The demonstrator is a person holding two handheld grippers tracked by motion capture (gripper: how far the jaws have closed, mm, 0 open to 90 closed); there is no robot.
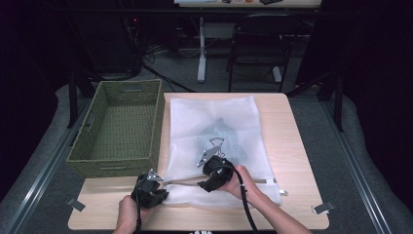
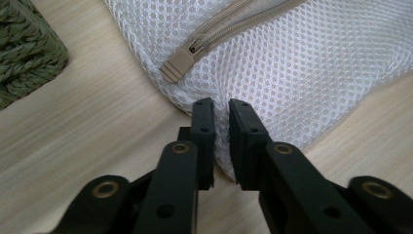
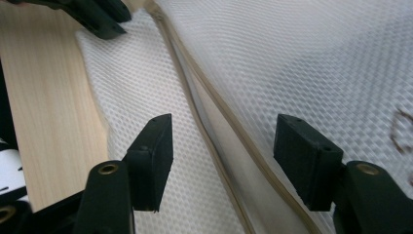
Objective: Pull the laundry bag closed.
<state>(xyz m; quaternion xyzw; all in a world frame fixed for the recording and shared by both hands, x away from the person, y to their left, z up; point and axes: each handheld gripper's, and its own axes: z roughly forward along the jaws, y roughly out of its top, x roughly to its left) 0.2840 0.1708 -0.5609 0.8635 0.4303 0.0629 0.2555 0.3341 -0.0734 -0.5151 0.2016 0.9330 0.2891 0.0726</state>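
A light wooden table (image 1: 302,161) was seen from the high view, with a white mesh laundry bag (image 1: 214,124) spread flat over its middle and near part. A darker garment (image 1: 221,141) could be made out through the mesh, though its kind could not be told. A green woven basket (image 1: 122,129) was set at the table's left edge, just beside the bag, and its corner (image 2: 27,53) was caught in the left gripper view.

The bag's beige zipper (image 3: 214,146) was laid along the near edge of the bag, and its two rows of teeth were seen parted in the right gripper view. The zipper's end stop (image 2: 179,64) was found near the bag's near left corner.

The left gripper (image 2: 221,109) was held at that corner, its jaws drawn nearly together with a fold of the mesh pinched between them. The right gripper (image 3: 224,141) was held over the zipper line, farther along the bag's near edge, its jaws spread wide on either side of the zipper and nothing gripped. A hand (image 1: 127,214) was seen behind each gripper at the bottom of the high view.
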